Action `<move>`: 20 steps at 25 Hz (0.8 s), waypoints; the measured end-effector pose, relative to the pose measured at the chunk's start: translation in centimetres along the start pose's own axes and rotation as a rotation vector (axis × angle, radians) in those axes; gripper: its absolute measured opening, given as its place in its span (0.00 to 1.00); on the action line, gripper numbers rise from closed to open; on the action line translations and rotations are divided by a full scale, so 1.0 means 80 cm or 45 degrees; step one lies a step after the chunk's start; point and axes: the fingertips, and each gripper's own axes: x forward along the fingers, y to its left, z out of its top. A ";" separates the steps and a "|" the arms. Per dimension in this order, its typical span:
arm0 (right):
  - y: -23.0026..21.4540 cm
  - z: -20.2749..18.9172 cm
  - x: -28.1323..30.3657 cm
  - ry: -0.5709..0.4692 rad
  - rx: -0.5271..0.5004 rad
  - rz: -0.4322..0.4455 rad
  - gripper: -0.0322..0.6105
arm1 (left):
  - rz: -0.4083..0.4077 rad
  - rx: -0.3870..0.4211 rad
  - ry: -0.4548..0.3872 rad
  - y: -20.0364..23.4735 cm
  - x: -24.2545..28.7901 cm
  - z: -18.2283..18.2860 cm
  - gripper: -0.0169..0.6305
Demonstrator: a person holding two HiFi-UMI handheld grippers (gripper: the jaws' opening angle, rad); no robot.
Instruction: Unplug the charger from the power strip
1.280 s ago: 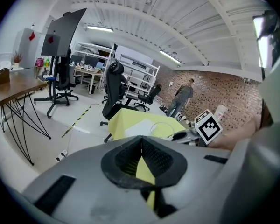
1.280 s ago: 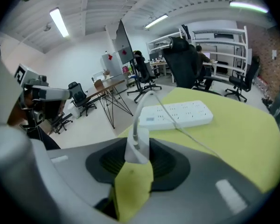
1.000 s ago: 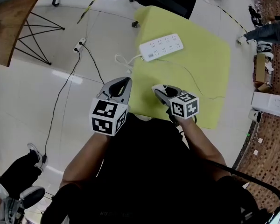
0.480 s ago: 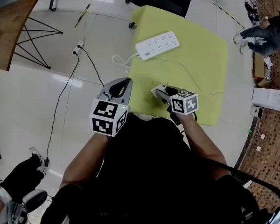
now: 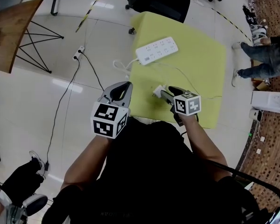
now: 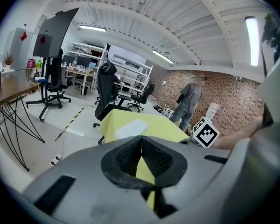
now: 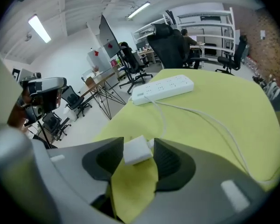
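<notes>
The charger (image 7: pixel 136 150) sits between the opening right gripper (image 7: pixel 138 144) jaws; prongs unseen.

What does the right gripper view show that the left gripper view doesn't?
Only the right gripper view: the small white charger block, with its white cable, between the right gripper's opening fingers. Only the left gripper view: that gripper's black-and-white marker cube. Both: the yellow tabletop and the white rectangular power strip.
</notes>
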 end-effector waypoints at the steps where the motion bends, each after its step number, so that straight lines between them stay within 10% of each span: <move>1: -0.002 0.000 -0.004 -0.004 -0.001 -0.015 0.36 | -0.005 0.000 0.004 -0.001 0.001 -0.001 0.04; 7: -0.001 0.014 -0.038 -0.128 -0.013 -0.037 0.31 | -0.028 0.006 0.009 -0.010 0.011 -0.003 0.04; 11: 0.011 0.037 -0.072 -0.273 -0.046 -0.014 0.06 | -0.031 0.010 -0.004 -0.023 0.012 0.000 0.04; 20: 0.061 0.052 -0.187 -0.538 -0.203 0.229 0.05 | 0.059 0.003 -0.107 -0.088 -0.014 0.000 0.04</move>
